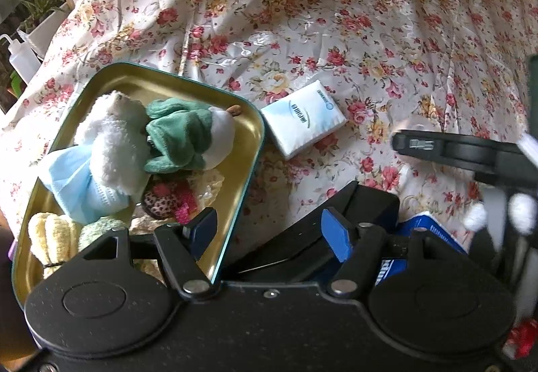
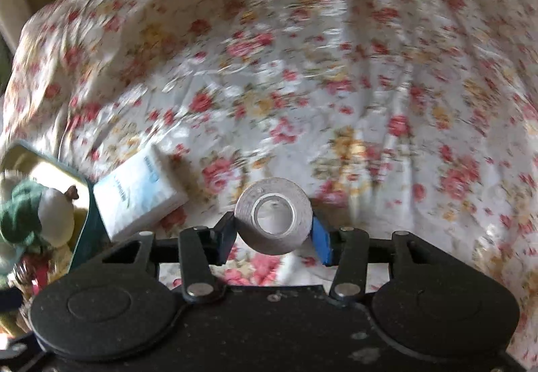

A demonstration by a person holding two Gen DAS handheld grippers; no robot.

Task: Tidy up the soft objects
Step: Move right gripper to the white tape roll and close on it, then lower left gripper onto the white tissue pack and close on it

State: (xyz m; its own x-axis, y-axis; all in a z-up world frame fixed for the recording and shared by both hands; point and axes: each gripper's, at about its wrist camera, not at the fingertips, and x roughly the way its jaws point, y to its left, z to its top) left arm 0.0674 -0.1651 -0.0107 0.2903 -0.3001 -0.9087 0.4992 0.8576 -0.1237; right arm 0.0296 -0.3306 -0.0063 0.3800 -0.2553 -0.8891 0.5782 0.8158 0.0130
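A gold-lined teal tin (image 1: pixel 188 79) lies on the bed. It holds a white plush (image 1: pixel 111 143), a green plush with a white head (image 1: pixel 181 136), a light-blue face mask (image 1: pixel 74 183), a leopard-print piece (image 1: pixel 161 203) and yellow knit pieces (image 1: pixel 50 234). My left gripper (image 1: pixel 269 234) is open and straddles the tin's right wall. One pad is inside the tin and a dark flat thing lies by the other. My right gripper (image 2: pixel 274 234) is shut on a grey roll (image 2: pixel 272 214), held just above the bedspread. A white tissue packet (image 1: pixel 302 119) (image 2: pixel 141 193) lies beside the tin (image 2: pixel 84 190).
A floral bedspread (image 1: pixel 336 19) covers the whole surface. A blue box (image 1: pixel 427 227) sits at the lower right of the left wrist view, next to blurred white fluffy balls (image 1: pixel 474 217). A squeeze bottle (image 1: pixel 20 56) and potted plants (image 1: pixel 40 2) stand off the bed's left edge.
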